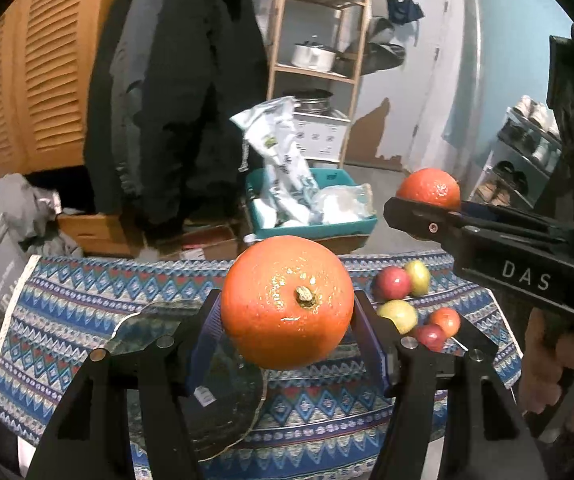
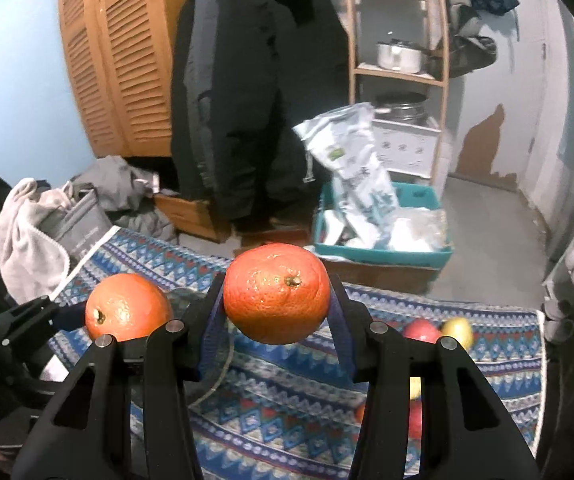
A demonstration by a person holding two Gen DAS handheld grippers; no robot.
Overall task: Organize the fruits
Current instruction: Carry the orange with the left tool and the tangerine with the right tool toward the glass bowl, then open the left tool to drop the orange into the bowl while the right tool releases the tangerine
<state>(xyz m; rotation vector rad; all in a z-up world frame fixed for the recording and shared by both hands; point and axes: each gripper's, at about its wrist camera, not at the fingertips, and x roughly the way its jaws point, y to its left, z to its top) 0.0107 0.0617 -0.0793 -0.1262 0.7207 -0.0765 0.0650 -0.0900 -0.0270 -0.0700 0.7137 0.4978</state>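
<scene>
My left gripper (image 1: 287,320) is clenched on a large, glossy round orange with a brown stem nub (image 1: 287,306), its blue-padded fingers (image 1: 371,344) pressing both flanks, the fruit lifted clear of the cloth; my right gripper (image 2: 277,320) clamps a second, slightly flattened orange with a dimpled skin (image 2: 276,293) in the same way — held in the air, stem end towards the camera. From the right wrist view the first orange shows to the left, just beside the second; from the left wrist view the second sits up to the right, with my hand (image 1: 555,364) wrapped round the black handle below it. Beneath the left gripper lies a dark, glassy round plate (image 1: 223,408) on the blue, white and red patterned tablecloth (image 1: 87,312); farther along the cloth, to the right, a small cluster of red and yellow-green round fruits (image 1: 411,304) rests close together, apart from the plate. Beyond the table's far edge stand a teal plastic bin stuffed with white bags (image 1: 311,200), a black coat hanging (image 1: 175,92) by a louvred wooden wardrobe (image 1: 39,76), and a wooden shelf rack with metal pots (image 1: 319,56).
</scene>
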